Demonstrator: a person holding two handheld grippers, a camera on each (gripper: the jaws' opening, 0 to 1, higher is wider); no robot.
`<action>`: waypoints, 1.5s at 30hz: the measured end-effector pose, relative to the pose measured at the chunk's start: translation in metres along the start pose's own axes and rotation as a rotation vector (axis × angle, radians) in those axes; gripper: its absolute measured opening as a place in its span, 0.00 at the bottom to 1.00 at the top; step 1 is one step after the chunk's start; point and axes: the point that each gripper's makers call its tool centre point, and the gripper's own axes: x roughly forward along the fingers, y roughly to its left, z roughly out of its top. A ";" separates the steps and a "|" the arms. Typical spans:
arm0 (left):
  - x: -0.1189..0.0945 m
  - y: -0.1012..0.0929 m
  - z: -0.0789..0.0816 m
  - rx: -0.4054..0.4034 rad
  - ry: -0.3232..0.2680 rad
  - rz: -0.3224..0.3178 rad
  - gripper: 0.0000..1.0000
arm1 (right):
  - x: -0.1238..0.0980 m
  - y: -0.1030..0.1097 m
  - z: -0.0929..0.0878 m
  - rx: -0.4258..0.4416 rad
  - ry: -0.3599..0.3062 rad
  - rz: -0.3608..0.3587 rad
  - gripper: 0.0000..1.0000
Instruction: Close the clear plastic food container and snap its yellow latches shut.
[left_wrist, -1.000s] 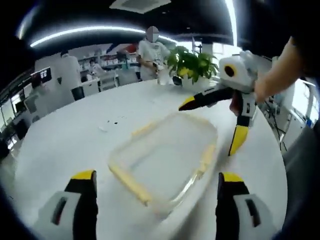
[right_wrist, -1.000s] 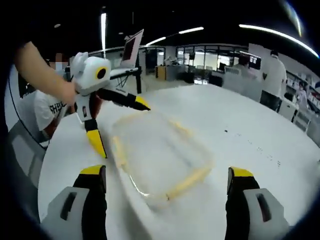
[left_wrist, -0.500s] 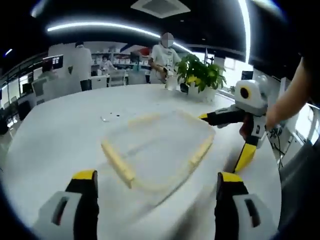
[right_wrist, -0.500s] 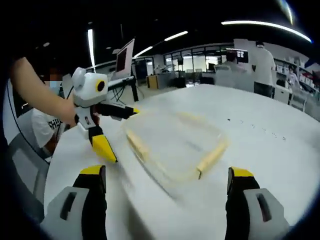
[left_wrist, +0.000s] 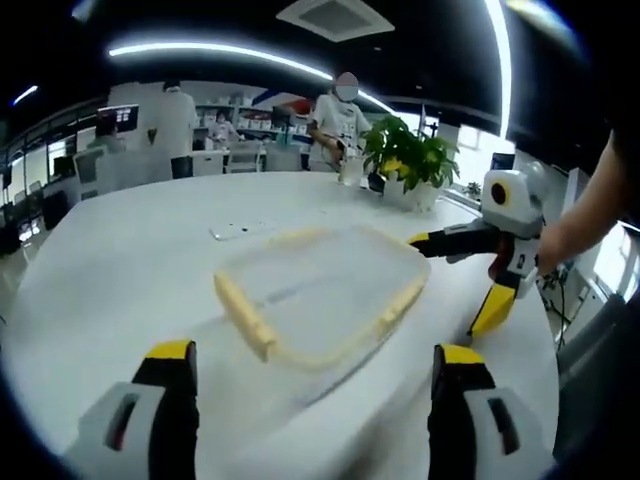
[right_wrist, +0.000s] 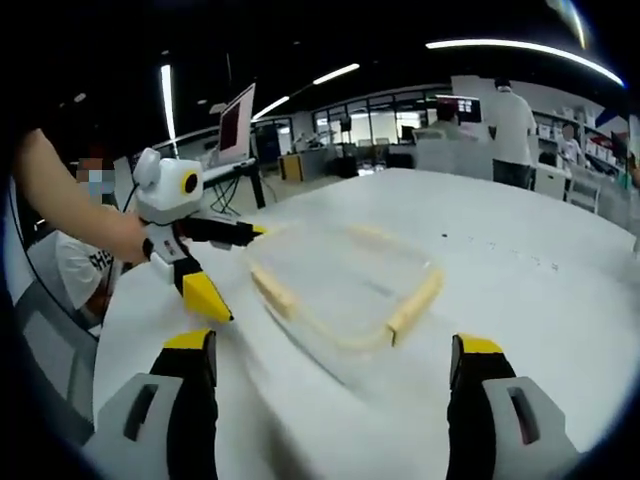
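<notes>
Over the last second you have pulled both grippers back and lowered them, so the clear food container (left_wrist: 318, 295) now lies farther ahead of your fingers than it did, flat on the white tabletop (left_wrist: 120, 270). Your left gripper (left_wrist: 312, 420) has its 2 fingers spread wide with nothing between them, and the container sits ahead of that gap. In the right gripper view, your right gripper (right_wrist: 332, 415) is likewise spread and empty, with the container (right_wrist: 340, 285) ahead and slightly left of centre. Your right gripper (left_wrist: 480, 275) also shows in the left gripper view, open just beside the container's far right corner, apparently not touching it. The yellow latches (left_wrist: 245, 318) look undisturbed; whether they are snapped is unclear, so latching still seems ahead of you.
</notes>
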 end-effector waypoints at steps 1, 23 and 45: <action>-0.002 0.000 -0.001 -0.005 -0.003 0.003 0.95 | -0.001 0.000 0.000 0.006 0.000 -0.002 0.95; -0.056 0.006 -0.009 -0.091 -0.043 0.079 0.90 | -0.052 0.000 0.001 0.122 -0.029 -0.160 0.84; -0.139 -0.016 -0.038 -0.253 -0.090 0.142 0.86 | -0.132 0.012 -0.001 0.219 -0.099 -0.270 0.80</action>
